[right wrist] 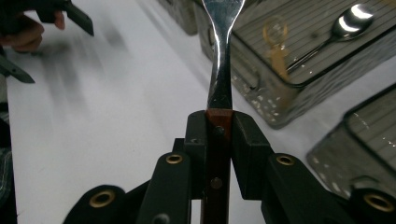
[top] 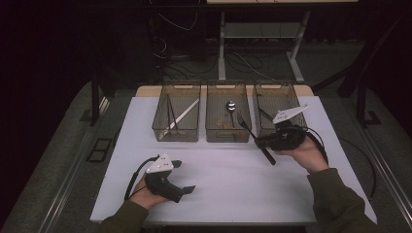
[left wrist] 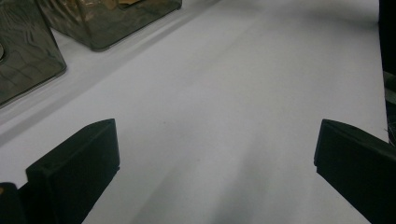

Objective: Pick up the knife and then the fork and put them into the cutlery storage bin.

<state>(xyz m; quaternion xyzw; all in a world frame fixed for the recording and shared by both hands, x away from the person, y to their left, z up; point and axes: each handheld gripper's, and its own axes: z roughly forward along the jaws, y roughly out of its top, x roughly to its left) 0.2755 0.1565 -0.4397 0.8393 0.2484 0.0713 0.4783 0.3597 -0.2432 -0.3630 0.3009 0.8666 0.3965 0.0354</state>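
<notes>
My right gripper (top: 261, 142) is shut on the red-brown handle of a fork (top: 248, 128). The fork is held just above the table in front of the middle bin (top: 228, 133) and the right bin (top: 272, 87), with its metal end pointing toward the bins. In the right gripper view the fork (right wrist: 220, 70) rises straight from between the closed jaws of the right gripper (right wrist: 219, 126). A spoon (top: 230, 106) lies in the middle bin. My left gripper (top: 183, 176) is open over the near left of the white table (top: 233, 184). In its own view the left gripper (left wrist: 217, 158) holds nothing.
Three clear bins stand in a row at the back of the table. The left bin (top: 177, 133) holds a knife and thin dark sticks. The right bin holds a dark utensil. Beyond the table are desk legs and cables on the floor.
</notes>
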